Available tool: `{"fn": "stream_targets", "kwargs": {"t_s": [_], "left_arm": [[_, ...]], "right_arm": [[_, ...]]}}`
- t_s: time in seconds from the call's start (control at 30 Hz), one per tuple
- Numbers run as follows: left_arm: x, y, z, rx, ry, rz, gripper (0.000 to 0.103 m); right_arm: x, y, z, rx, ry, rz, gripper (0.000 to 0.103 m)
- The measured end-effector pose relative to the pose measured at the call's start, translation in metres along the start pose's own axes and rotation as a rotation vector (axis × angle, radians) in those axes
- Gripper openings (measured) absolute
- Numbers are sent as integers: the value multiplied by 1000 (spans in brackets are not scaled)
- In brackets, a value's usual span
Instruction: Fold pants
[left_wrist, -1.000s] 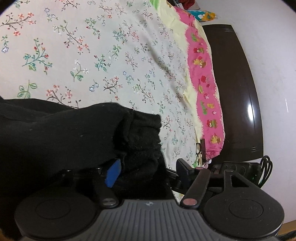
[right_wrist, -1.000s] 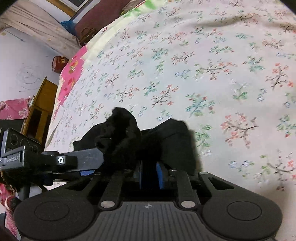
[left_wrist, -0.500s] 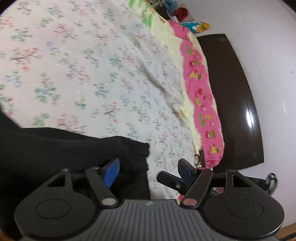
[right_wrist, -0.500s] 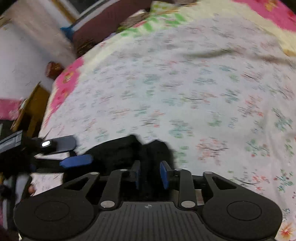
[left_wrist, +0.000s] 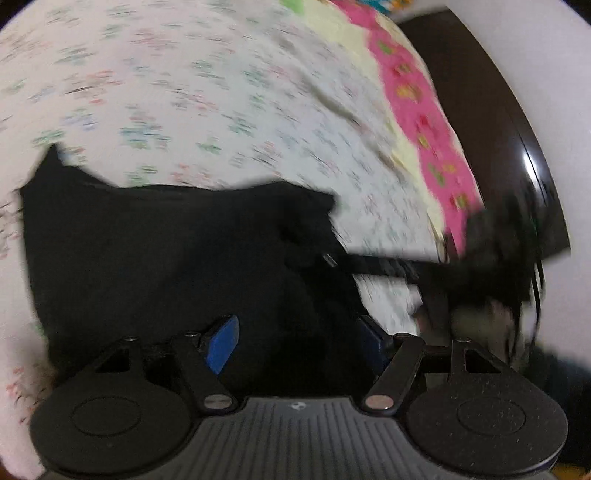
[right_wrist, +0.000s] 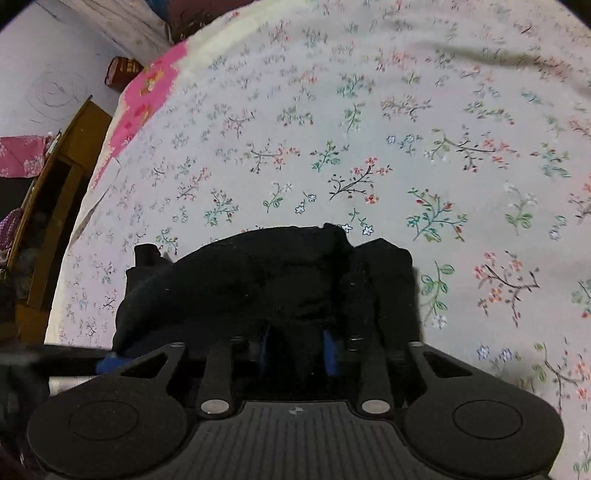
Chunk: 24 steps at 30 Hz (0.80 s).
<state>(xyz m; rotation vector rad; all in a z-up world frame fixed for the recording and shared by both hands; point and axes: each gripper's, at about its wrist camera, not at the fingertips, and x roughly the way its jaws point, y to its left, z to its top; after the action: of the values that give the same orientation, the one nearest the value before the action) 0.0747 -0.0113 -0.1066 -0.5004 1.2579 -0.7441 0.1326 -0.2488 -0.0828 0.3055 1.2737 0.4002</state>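
The black pants (right_wrist: 266, 280) are bunched on the floral bedsheet (right_wrist: 369, 147), at six o'clock in both views. The right gripper (right_wrist: 295, 347) is closing on cloth; the left gripper (left_wrist: 295, 332) is spread, releasing. A thin pinch could slip, and the fold would be undone.

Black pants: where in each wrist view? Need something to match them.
Left wrist: pants fill the lower-left and centre, running down between the tool's fingers.
Right wrist: pants bunched at lower centre, just above the tool.
Shared landmark: floral bedsheet with its pink border, right side in the left view, upper left in the right.
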Motion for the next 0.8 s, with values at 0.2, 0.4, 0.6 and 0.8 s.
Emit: {"fn": "stream_targets", "kwargs": {"t_s": [0.2,0.4,0.6,0.8], "left_arm": [[51,-34,-8,129,63,-44,77],[81,-40,-7,113,59,-74,84],[82,-41,-21,130,96,-36,85],[13,-20,-26,39,16,-21,85]], "right_arm": [[-6,-2,19,-14,-6,-8,0],[-8,-11,16,-5,-31,-44,0],[0,-15,7,-41,-7,-76,0],[-48,4,19,-93,-74,-171,10]]}}
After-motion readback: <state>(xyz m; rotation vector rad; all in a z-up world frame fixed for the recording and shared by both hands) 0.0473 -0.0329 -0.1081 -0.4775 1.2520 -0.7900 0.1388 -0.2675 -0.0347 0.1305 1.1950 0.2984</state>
